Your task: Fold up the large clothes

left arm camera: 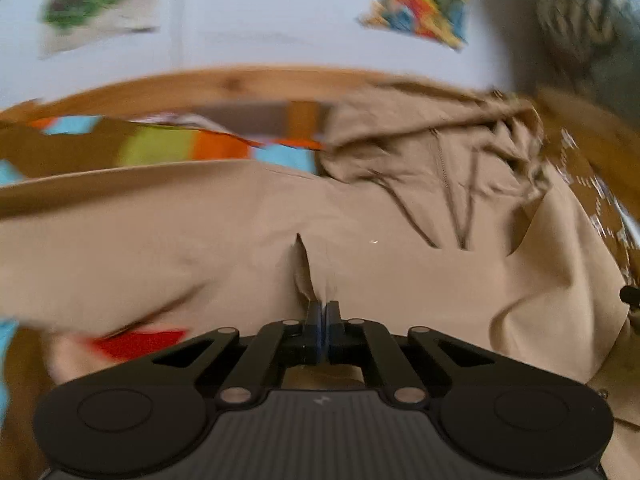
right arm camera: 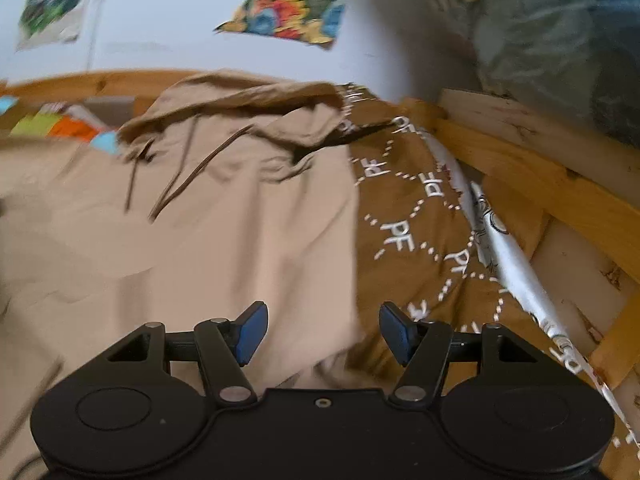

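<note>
Left wrist view: my left gripper (left arm camera: 322,305) is pinched together on a fold of the tan hoodie (left arm camera: 240,232), fabric bunched up right at the fingertips. Hoodie spreads wide across the brown bedspread (left arm camera: 584,184), hood (left arm camera: 432,140) and dark drawstrings (left arm camera: 460,208) up and to the right. Colourful patchwork blanket (left arm camera: 168,146) behind it, wooden bed frame (left arm camera: 224,84) beyond. Frame is blurry.

Right wrist view: my right gripper (right arm camera: 323,330) has its blue pads (right arm camera: 252,330) wide apart, holding nothing, sitting over the hoodie's (right arm camera: 200,240) right edge where it meets the bedspread (right arm camera: 412,216) printed with white "PF" letters. Hood (right arm camera: 248,96) lies at the far end near the bed frame (right arm camera: 532,168). Posters (right arm camera: 292,4) on the wall.
</note>
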`<state>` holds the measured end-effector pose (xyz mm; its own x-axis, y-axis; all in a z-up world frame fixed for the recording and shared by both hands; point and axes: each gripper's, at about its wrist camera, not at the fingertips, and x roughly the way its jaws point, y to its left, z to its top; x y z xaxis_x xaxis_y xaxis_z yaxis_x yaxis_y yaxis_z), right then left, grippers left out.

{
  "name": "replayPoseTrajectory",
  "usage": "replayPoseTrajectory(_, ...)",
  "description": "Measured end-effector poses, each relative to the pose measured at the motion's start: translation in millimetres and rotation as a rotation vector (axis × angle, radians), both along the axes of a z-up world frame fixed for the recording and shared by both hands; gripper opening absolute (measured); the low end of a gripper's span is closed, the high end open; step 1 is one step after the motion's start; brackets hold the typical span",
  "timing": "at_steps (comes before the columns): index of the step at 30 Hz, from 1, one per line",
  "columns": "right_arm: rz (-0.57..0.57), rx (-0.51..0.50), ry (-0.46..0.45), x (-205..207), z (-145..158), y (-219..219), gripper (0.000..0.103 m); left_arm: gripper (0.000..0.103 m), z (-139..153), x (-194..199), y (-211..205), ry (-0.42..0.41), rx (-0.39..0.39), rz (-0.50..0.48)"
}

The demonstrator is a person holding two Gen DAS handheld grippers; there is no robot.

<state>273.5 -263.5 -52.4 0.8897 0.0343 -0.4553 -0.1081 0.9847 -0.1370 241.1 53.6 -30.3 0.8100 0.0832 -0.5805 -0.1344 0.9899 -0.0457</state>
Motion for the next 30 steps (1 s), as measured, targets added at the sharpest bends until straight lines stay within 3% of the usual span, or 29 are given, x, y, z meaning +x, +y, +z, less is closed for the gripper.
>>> replayPoseTrajectory(5, -0.022, 0.085, 0.057, 51.4, 4.1, -3.5, 0.063, 0.000, -27.5, -34.9, 20.6, 0.112, -0.046, 0.098)
replayPoseTrajectory(7, -0.042, 0.128, 0.111, 71.7, 0.0, -3.5, 0.063, 0.000, -33.6, -43.8, 22.8, 0.118, -0.077, 0.119)
replayPoseTrajectory(8, -0.064, 0.149, 0.146, 81.2, -3.8, -5.2, 0.053, 0.000, -33.2, -46.8, 20.6, 0.110, -0.076, 0.124)
replayPoseTrajectory(9, -0.067, 0.175, 0.170, 87.3, -7.0, -7.3, 0.028, 0.000, -31.2, -50.5, 16.4, 0.095, -0.077, 0.123)
replayPoseTrajectory(10, -0.065, 0.185, 0.182, 90.0, -8.4, -7.8, 0.021, 0.000, -30.5, -53.5, 12.0, 0.088, -0.076, 0.118)
replayPoseTrajectory(13, -0.078, 0.088, 0.127, 84.1, -8.5, 2.0, 0.016, 0.000, -36.9, -61.9, -3.6, 0.124, -0.055, 0.113)
replayPoseTrajectory(15, -0.081, 0.039, 0.141, 84.0, -15.4, 5.3, 0.019, 0.000, -47.5, -63.4, -8.4, 0.181, -0.079, 0.118)
replayPoseTrajectory(18, -0.114, 0.031, 0.120, 75.6, -12.5, 0.9, 0.038, 0.000, -49.5, -66.9, -10.7, 0.182, -0.071, 0.114)
replayPoseTrajectory(19, -0.106, 0.010, 0.092, 66.8, -8.3, 3.7, 0.038, 0.001, -48.2, -68.1, -7.6, 0.185, -0.089, 0.110)
replayPoseTrajectory(20, -0.089, -0.013, 0.065, 57.3, -4.7, 6.2, 0.039, 0.004, -46.9, -69.9, -3.9, 0.190, -0.111, 0.109)
replayPoseTrajectory(23, 0.023, -0.111, 0.000, 27.2, -3.3, 26.5, 0.060, 0.011, -40.9, -76.9, 8.6, 0.191, -0.158, 0.104)
replayPoseTrajectory(27, 0.150, -0.225, 0.077, 13.5, -28.8, 56.3, 0.074, 0.018, -19.7, -96.5, 26.1, 0.163, -0.136, 0.135)
replayPoseTrajectory(28, 0.156, -0.263, 0.130, 16.4, -40.9, 63.0, 0.074, 0.023, -12.3, -99.4, 31.8, 0.157, -0.127, 0.142)
replayPoseTrajectory(30, 0.158, -0.277, 0.120, 13.2, -47.2, 67.5, 0.074, 0.040, 8.8, -112.6, 47.4, 0.130, -0.074, 0.166)
